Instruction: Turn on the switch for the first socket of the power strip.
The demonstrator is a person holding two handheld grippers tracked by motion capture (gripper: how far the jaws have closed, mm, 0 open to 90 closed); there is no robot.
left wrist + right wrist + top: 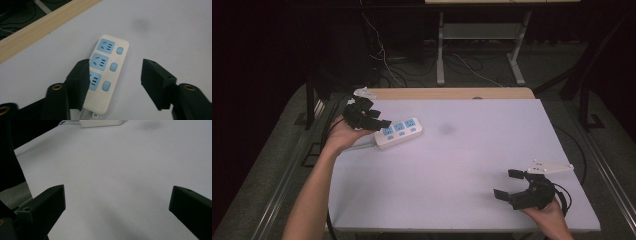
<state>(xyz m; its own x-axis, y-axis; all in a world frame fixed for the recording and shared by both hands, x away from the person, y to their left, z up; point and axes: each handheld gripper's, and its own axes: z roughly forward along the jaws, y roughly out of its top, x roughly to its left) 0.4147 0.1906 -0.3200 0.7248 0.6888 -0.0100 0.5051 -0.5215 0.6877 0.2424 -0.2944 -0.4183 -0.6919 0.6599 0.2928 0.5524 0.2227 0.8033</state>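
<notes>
Nearest me, my right gripper [508, 184] sits over the near right corner of the white table [462, 170], jaws spread wide with nothing between them. In the right gripper view I see bare tabletop ahead and the end of the power strip [101, 122] at the far edge.

Farther out, at the far left, my left gripper [384, 123] hovers at the cord end of the power strip [398, 132], jaws apart. In the left gripper view its gap [115, 82] straddles the strip's near end: one jaw overlaps the blue sockets' side, the other stands off to the switch side. I cannot tell whether either touches it.

The strip lies flat, angled toward the table's far wooden edge [452, 93].
</notes>
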